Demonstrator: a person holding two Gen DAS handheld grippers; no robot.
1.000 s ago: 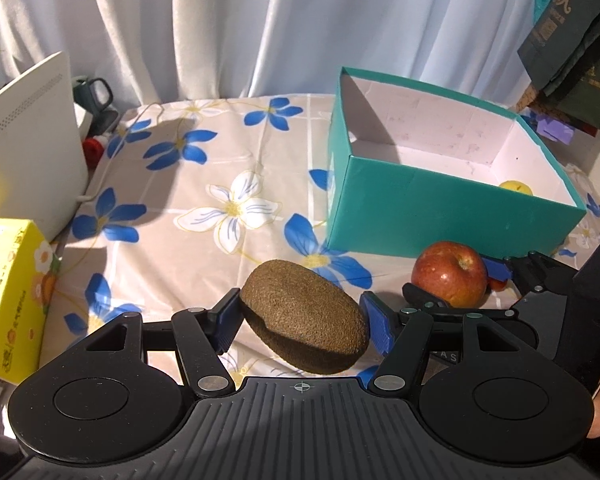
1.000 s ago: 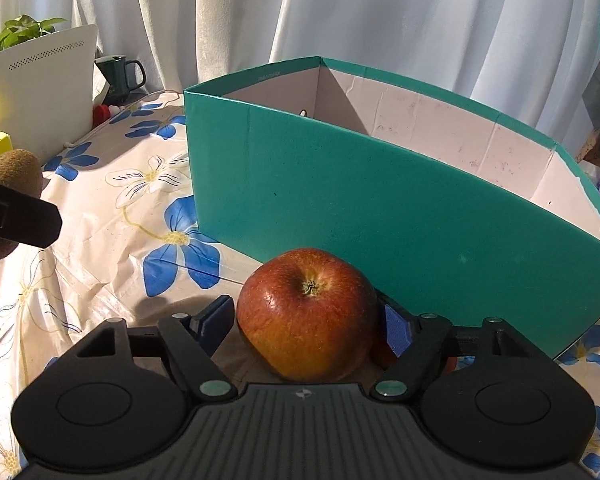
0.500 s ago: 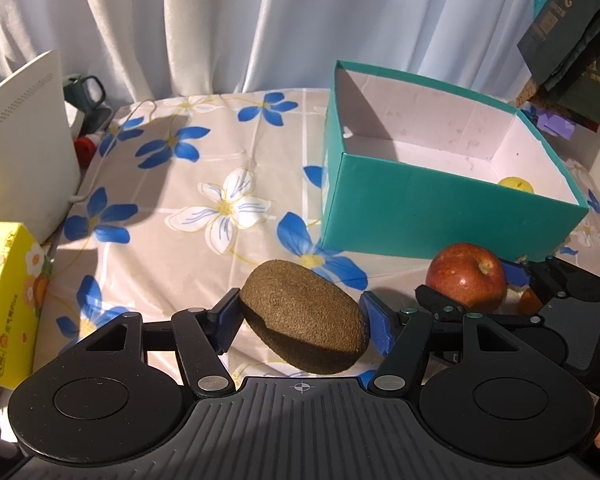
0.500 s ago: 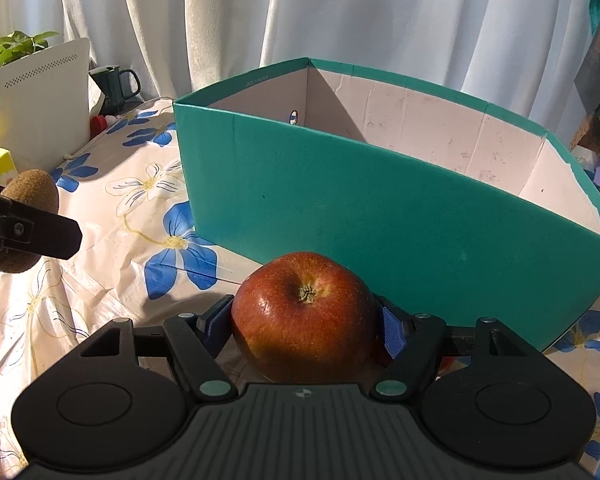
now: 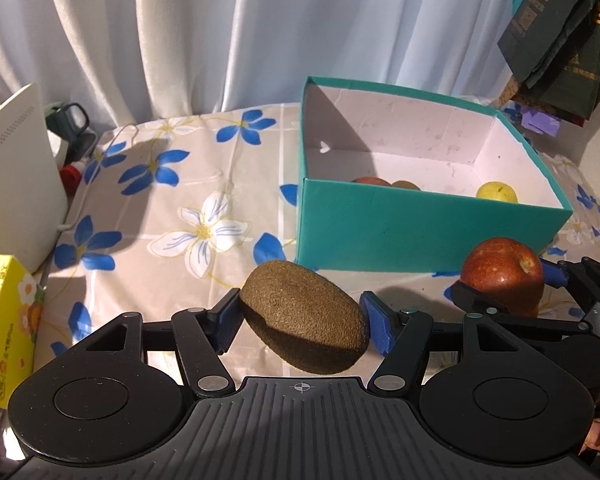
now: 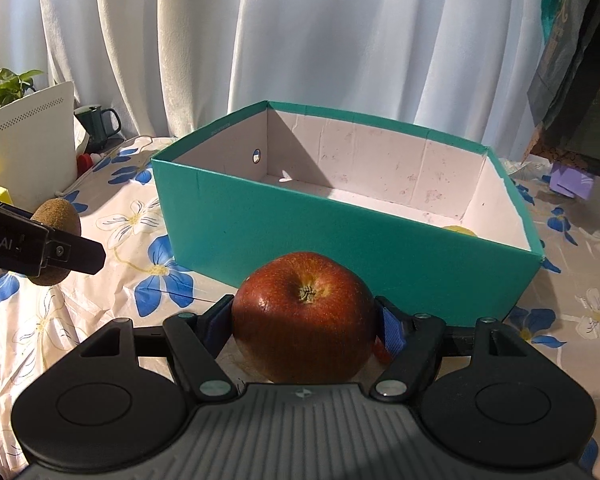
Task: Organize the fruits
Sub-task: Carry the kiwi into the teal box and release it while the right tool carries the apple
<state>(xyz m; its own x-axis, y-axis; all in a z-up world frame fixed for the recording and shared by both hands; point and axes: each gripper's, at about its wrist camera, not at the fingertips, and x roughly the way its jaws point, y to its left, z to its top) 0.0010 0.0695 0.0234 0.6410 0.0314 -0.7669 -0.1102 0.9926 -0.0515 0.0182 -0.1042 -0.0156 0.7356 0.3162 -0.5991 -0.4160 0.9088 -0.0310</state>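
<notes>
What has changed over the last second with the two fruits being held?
The right gripper has lifted the red apple off the flowered cloth, so more of the teal box's inside now shows. The left gripper keeps its grip on the kiwi, hardly moving. The box stayed put.

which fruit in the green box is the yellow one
The round yellow fruit at the box's right end, alone. The other two fruits inside are reddish and brown, together near the middle of the front wall.
</notes>
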